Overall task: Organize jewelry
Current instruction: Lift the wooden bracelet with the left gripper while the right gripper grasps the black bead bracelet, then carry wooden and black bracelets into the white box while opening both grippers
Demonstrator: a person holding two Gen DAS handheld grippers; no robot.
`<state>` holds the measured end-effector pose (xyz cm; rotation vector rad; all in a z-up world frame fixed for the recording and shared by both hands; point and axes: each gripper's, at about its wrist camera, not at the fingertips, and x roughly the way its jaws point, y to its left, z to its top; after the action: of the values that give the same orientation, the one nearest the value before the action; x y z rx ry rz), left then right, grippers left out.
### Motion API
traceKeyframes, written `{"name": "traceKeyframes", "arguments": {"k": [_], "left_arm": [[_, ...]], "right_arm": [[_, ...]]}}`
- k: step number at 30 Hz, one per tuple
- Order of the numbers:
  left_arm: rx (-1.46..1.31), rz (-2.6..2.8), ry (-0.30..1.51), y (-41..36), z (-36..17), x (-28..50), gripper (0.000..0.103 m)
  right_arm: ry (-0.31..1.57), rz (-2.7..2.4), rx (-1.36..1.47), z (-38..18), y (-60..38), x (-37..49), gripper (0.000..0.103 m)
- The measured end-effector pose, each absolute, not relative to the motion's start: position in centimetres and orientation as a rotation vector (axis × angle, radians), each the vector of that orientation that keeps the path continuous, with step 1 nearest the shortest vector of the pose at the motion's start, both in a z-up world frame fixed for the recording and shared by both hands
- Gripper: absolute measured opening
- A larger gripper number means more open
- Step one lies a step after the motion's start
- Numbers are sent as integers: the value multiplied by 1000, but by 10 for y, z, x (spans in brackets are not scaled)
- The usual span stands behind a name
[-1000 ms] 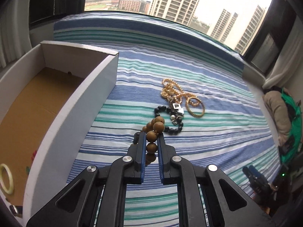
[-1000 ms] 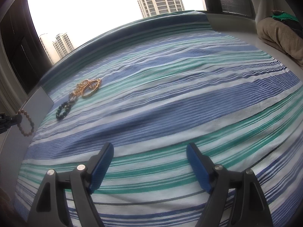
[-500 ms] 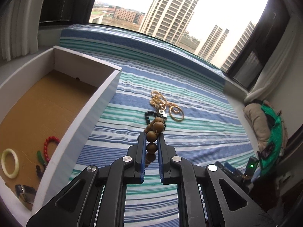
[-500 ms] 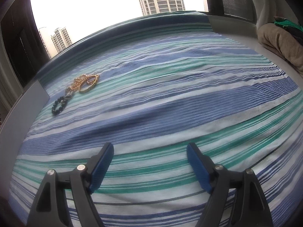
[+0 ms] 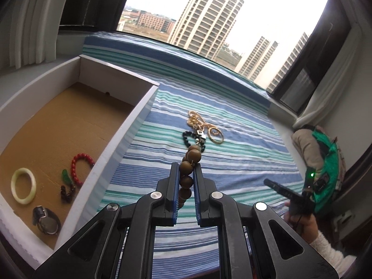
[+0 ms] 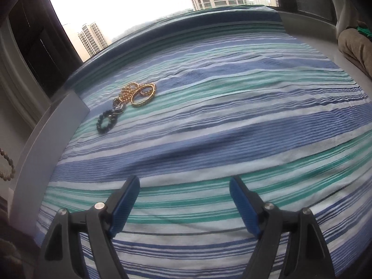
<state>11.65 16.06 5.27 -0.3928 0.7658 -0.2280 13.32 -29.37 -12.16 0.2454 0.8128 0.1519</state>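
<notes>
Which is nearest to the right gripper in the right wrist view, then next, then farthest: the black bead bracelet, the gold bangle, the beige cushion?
From the open right gripper:
1. Black bead bracelet, ahead and to the left on the striped cloth.
2. Gold bangle, just beyond it, among the gold chains.
3. Beige cushion, far right, off the cloth by the wall.

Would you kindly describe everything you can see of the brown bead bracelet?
The brown bead bracelet is a string of round, matte, wood-like beads. The left gripper is shut on it, with several beads lined up between the blue pads and the biggest ones sticking out past the tips. It is held above the striped cloth, right of the box. The right wrist view shows its loop hanging at the left edge.
</notes>
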Motion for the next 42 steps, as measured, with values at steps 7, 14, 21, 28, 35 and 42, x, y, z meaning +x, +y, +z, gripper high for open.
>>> {"name": "traceKeyframes", "arguments": {"k": [7, 14, 21, 28, 35, 42], "left_arm": [[-419, -216, 767, 170, 43, 106, 9], [-435, -221, 776, 171, 40, 99, 9], [-434, -218, 777, 172, 38, 94, 9], [-448, -237, 777, 171, 36, 91, 9], [-457, -240, 785, 168, 33, 91, 9], [-474, -217, 799, 175, 27, 93, 9]], "right_arm": [[939, 366, 194, -93, -230, 233, 50], [1031, 518, 37, -117, -116, 289, 42], [1027, 476, -63, -139, -75, 312, 42], [1169, 363, 413, -139, -164, 341, 42], [1121, 218, 417, -152, -174, 350, 43], [1117, 238, 207, -162, -133, 375, 44]]}}
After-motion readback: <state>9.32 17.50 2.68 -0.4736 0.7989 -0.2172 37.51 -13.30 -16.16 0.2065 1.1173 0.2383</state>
